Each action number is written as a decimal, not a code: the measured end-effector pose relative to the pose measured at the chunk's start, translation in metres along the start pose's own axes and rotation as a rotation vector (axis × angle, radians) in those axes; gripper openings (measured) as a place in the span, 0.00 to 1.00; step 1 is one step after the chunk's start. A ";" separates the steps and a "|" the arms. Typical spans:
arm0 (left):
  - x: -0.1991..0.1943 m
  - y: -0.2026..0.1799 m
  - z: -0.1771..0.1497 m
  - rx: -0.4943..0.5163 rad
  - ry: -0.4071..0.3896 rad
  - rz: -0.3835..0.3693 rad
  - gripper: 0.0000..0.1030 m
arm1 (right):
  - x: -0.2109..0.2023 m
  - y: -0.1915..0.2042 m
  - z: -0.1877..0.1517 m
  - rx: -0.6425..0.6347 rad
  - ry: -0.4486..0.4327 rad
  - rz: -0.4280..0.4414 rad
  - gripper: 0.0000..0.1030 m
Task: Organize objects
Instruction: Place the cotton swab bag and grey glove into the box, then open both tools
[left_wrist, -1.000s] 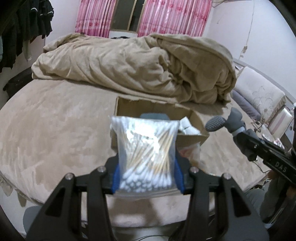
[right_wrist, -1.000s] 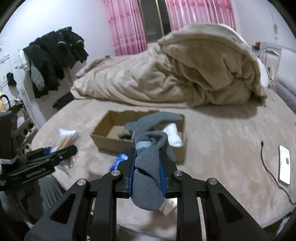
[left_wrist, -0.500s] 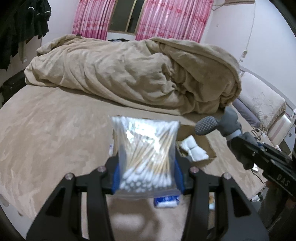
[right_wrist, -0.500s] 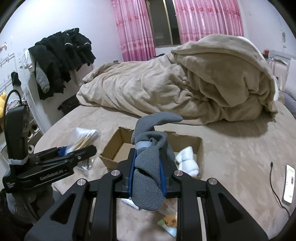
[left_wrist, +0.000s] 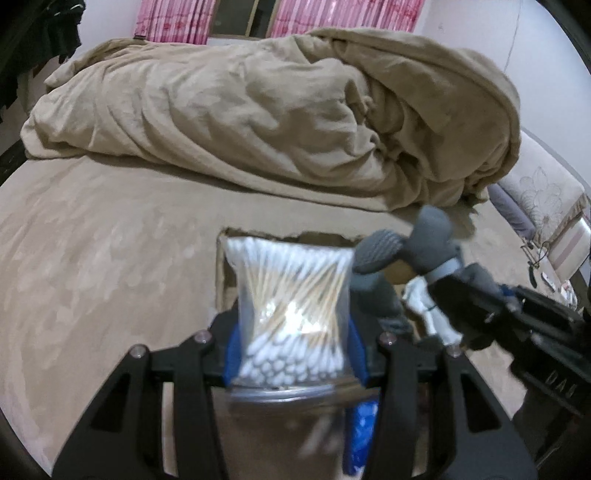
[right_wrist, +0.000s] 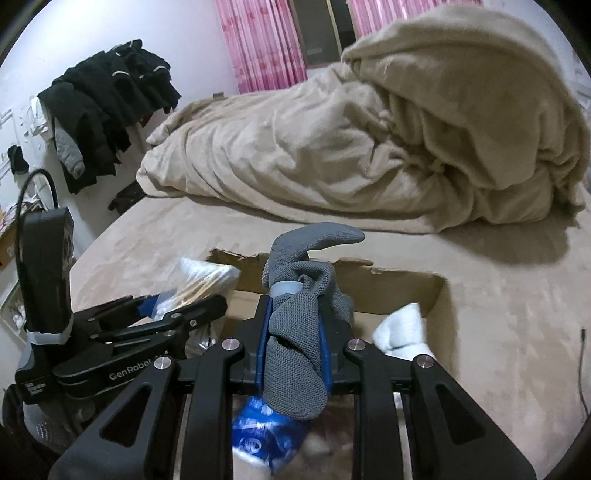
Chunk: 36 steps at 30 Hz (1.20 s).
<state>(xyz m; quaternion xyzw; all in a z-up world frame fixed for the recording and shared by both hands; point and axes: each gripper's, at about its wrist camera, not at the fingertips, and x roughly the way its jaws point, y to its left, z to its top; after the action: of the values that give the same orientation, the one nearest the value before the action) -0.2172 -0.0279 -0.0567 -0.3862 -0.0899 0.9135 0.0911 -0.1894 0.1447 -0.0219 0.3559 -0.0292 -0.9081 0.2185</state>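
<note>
Left hand-held gripper (left_wrist: 293, 360) is clamped on a clear bag of cotton swabs (left_wrist: 291, 310) at lower centre of its frame, above the open cardboard box (right_wrist: 406, 291) on the bed (right_wrist: 517, 295). Right hand-held gripper (right_wrist: 293, 354) grips a grey sock bundle (right_wrist: 299, 314) at centre frame, over the box, beside white socks (right_wrist: 400, 328).

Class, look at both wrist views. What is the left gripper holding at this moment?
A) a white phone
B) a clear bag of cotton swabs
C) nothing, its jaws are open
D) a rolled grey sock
B: in the left wrist view the left gripper has its jaws closed on the clear bag of cotton swabs, while the grey sock sits in the right gripper.
</note>
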 end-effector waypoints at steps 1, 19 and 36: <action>0.006 0.001 0.001 -0.002 0.004 0.004 0.48 | 0.007 -0.002 0.000 0.007 0.010 0.006 0.23; -0.037 0.006 -0.012 -0.069 -0.061 -0.013 0.71 | 0.022 -0.028 -0.007 0.120 0.020 0.025 0.50; -0.150 -0.012 -0.048 -0.083 -0.125 -0.069 0.76 | -0.092 -0.001 -0.033 0.069 -0.070 -0.073 0.58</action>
<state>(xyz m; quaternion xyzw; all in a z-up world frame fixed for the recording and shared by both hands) -0.0786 -0.0467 0.0163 -0.3285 -0.1464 0.9276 0.1007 -0.1083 0.1871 0.0118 0.3320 -0.0548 -0.9259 0.1717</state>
